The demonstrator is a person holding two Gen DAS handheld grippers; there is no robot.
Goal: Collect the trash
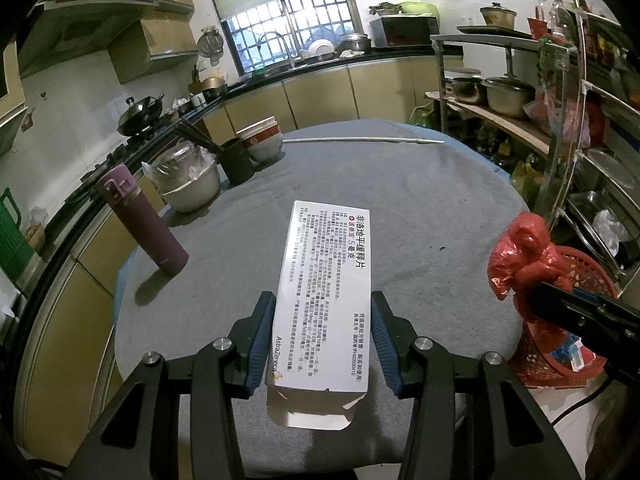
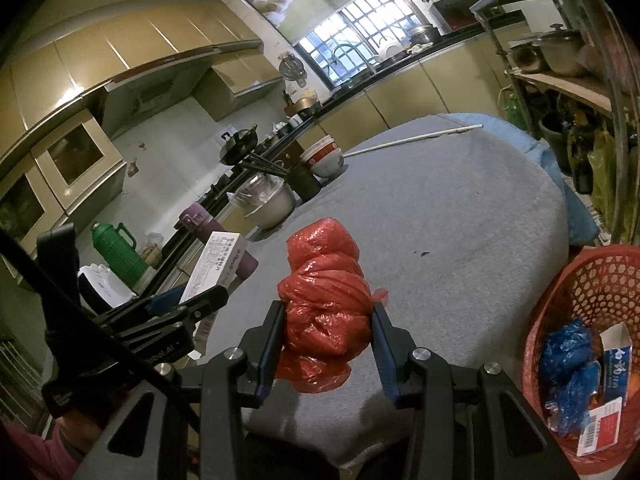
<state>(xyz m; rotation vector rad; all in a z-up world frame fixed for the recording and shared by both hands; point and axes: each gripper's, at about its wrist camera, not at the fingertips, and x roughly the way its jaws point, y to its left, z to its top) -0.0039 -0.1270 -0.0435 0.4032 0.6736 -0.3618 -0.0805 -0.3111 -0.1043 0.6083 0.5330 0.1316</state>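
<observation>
A white medicine box [image 1: 324,304], its near flap open, is clamped between the blue pads of the left gripper [image 1: 323,340] and held above the grey-covered table [image 1: 400,200]. In the right wrist view the same box [image 2: 216,264] is seen at the left, raised off the cloth. A crumpled red plastic bag [image 2: 326,308] is gripped between the fingers of the right gripper [image 2: 329,338], also lifted clear of the table. At the right edge of the table a red mesh basket [image 2: 576,280] is placed, in which blue plastic wrapping [image 2: 568,356] and a small carton [image 2: 616,356] are already held. Further left, a purple flask [image 1: 140,220] is stood upright on the cloth. Beyond it, a covered metal bowl [image 1: 188,184], a dark chopstick holder [image 1: 236,160] and stacked bowls [image 1: 262,140] are grouped at the far left.
</observation>
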